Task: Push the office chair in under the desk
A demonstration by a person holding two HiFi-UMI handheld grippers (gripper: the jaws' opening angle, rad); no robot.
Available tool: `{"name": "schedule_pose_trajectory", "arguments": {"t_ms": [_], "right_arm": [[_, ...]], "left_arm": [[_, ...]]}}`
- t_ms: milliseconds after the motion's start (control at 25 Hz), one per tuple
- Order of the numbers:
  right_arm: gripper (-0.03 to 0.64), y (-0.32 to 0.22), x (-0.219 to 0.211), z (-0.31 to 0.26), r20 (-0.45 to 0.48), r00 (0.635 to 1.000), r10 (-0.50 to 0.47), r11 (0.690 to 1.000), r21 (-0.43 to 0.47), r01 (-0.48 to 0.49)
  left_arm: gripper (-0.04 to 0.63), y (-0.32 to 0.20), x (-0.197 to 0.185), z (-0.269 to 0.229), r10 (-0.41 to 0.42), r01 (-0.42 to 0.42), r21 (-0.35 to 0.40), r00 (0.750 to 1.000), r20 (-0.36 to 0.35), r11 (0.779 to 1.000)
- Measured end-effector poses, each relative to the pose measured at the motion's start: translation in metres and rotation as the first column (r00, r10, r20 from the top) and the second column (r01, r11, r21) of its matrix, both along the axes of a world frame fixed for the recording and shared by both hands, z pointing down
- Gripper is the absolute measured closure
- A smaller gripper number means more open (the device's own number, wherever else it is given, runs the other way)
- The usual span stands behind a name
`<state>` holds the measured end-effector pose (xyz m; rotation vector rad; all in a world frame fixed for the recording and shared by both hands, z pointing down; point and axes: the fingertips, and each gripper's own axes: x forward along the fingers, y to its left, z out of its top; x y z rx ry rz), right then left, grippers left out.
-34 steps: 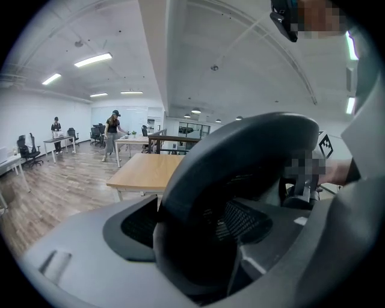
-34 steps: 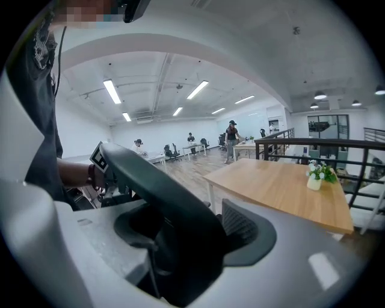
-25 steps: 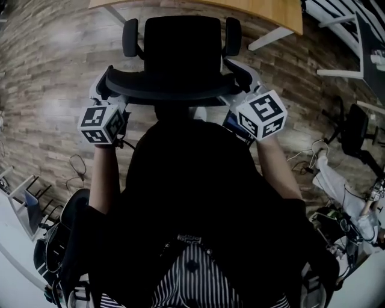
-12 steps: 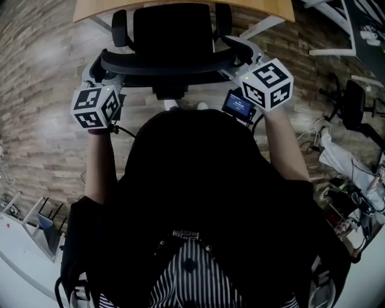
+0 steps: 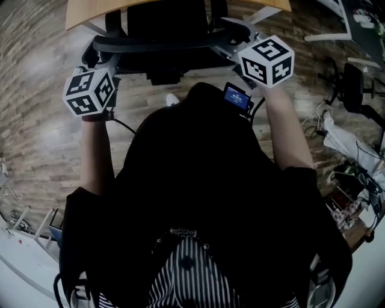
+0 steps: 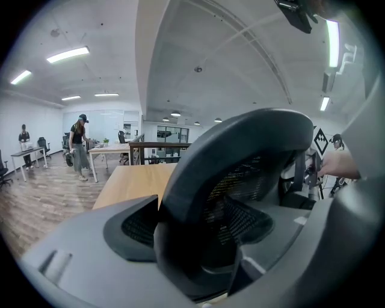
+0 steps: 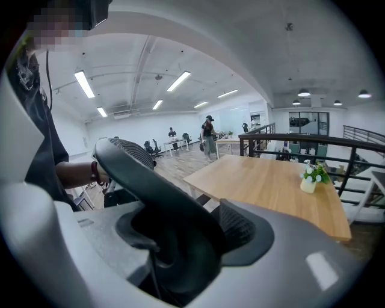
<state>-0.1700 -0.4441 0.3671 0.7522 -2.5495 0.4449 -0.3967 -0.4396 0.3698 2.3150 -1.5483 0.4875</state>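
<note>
As the person walks forward, the office chair [image 5: 171,21] has rolled with them. A second ago it stood well short of the desk [image 5: 90,12], with bare floor between the two. Now its seat and armrests have reached the wooden edge ahead of both grippers. The desk has also slid toward the grippers in the head view, and the upper frame edge cuts off the front of the chair. How far the seat is already tucked beneath cannot be told from above.

The left gripper [image 6: 204,231] is clamped on the left end of the backrest's curved top rim, which runs straight between its jaws. The right gripper [image 7: 180,252] pinches the right end of the same rim in the same way. Neither grip has shifted along the rim during the push, so the chair has stayed square to the desk.

Beyond the right gripper the tabletop stretches away, with a small potted plant [image 7: 310,177] standing well back from the near edge. Past the left gripper the same wooden top shows behind the mesh back.

By my reading the push is well under way but not finished. The backrest, and the jaws on it, are on the near side of the desk edge, so a little more straight travel seems needed.
</note>
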Motion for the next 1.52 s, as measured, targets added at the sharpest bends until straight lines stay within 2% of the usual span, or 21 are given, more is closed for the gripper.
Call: {"name": "schedule_pose_trajectory", "arguments": {"t_ms": [480,560,800,1120,1520], "right_arm": [[0.339,-0.006,-0.001,-0.004,0.019,1.0,0.01,1.0,0.004,-0.01],[0.339,-0.015,-0.003,-0.003,0.018,1.0,0.003,1.0,-0.002,-0.003],[0.344,-0.058,-0.003,0.001,-0.022,0.999,-0.027,0.999,-0.017,0.027],[0.35,-0.096,0.001,0.002,-0.017,0.998,-0.065,0.998,-0.009,0.065],[0.357,-0.126,-0.003,0.008,-0.017,0.993,-0.119,0.993,-0.025,0.118]], "left_arm": [[0.262,-0.008,-0.001,-0.006,-0.003,0.003,0.03,1.0,0.004,1.0],[0.267,-0.017,-0.002,-0.005,-0.002,0.001,0.043,1.0,0.022,0.999],[0.264,-0.059,-0.001,-0.004,-0.018,0.018,0.028,1.0,0.012,0.999],[0.267,-0.093,0.002,-0.004,-0.025,0.023,0.041,0.999,0.039,0.999],[0.264,-0.121,-0.001,0.002,-0.052,0.052,0.003,0.998,0.029,0.999]]}}
